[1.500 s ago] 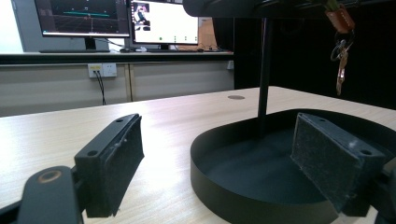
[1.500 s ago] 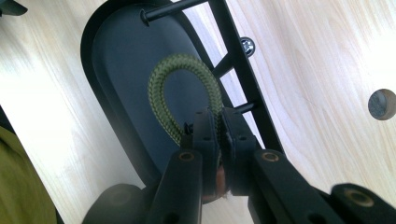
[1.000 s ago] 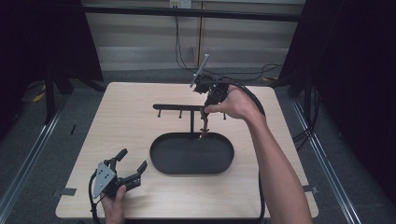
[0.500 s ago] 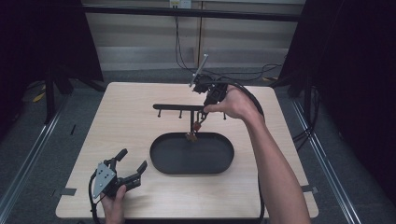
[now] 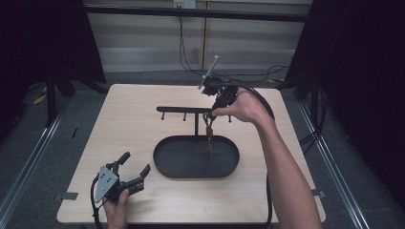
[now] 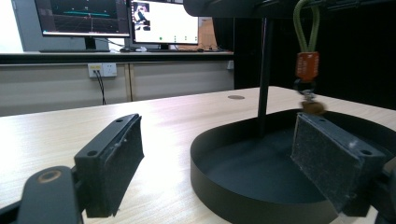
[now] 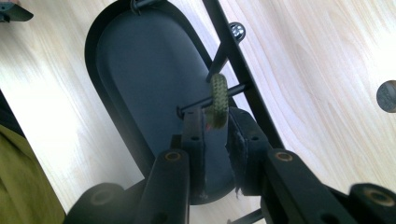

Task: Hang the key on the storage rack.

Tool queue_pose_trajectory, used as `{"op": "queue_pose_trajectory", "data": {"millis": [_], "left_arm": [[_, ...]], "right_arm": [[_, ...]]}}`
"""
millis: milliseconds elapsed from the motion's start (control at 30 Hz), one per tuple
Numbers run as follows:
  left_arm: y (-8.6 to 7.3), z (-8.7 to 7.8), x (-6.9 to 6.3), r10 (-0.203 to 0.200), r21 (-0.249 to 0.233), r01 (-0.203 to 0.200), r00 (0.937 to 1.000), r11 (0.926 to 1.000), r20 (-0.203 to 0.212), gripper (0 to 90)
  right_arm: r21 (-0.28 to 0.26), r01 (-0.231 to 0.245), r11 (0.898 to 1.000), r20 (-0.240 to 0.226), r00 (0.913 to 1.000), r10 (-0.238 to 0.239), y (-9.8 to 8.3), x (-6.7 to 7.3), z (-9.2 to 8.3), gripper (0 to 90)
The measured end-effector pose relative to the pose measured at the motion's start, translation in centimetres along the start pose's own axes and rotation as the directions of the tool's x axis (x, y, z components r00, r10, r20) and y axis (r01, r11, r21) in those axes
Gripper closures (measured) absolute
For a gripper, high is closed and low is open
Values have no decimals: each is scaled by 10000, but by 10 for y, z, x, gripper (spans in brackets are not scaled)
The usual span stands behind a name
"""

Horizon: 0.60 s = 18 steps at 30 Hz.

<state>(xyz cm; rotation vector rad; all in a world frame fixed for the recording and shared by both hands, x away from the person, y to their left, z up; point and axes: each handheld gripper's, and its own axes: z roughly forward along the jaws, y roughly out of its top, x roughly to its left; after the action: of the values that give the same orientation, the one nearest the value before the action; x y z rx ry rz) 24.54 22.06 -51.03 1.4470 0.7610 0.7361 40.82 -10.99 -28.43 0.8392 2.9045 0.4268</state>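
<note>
The right gripper (image 7: 215, 125) has its fingers just easing apart around the green cord loop (image 7: 217, 100) hanging on the rack's peg (image 7: 212, 99) over the black tray (image 5: 165, 169), while the left gripper (image 5: 135, 171), fingers wide and empty, rests near the table (image 5: 119, 119) front edge.

1. The right gripper (image 7: 215, 122) jaws have just been opening slightly; the green cord loop (image 7: 217, 100) sits between the pads, hung over a peg (image 7: 212, 98) of the black rack (image 5: 191, 110)
2. The orange tag (image 5: 209, 130) and the small items below it hang straight down over the black tray (image 5: 165, 164), at a slightly different position than in the earlier high views
</note>
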Motion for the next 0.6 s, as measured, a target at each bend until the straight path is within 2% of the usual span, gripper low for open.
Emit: {"op": "queue_pose_trajectory", "data": {"millis": [67, 167, 267, 333, 467, 600], "left_arm": [[0, 0, 0, -8, -7, 8, 10000, 10000, 3, 163], [0, 0, 0, -42, -62, 42, 10000, 10000, -4, 163], [0, 0, 0, -28, -12, 28, 10000, 10000, 4, 163], [0, 0, 0, 0, 2, 0, 10000, 10000, 5, 163], [0, 0, 0, -13, -20, 13, 10000, 10000, -4, 163], [0, 0, 0, -15, -20, 15, 10000, 10000, -5, 163]], "right_arm": [[-33, -52, 10000, -2, 10000, 52, -2, 1, 0, 722], [3, -49, 10000, -113, 9999, 49, -6, 2, 1, 705], [-211, -236, 9995, -242, 9994, 231, -10, 0, -1, 671], [-138, -327, 9994, -321, 9990, 322, -13, 1, -2, 645], [-366, -257, 9990, -528, 9983, 237, -20, 5, -5, 634], [-298, -177, 9994, -718, 9973, 155, -24, 11, -2, 633]]}}
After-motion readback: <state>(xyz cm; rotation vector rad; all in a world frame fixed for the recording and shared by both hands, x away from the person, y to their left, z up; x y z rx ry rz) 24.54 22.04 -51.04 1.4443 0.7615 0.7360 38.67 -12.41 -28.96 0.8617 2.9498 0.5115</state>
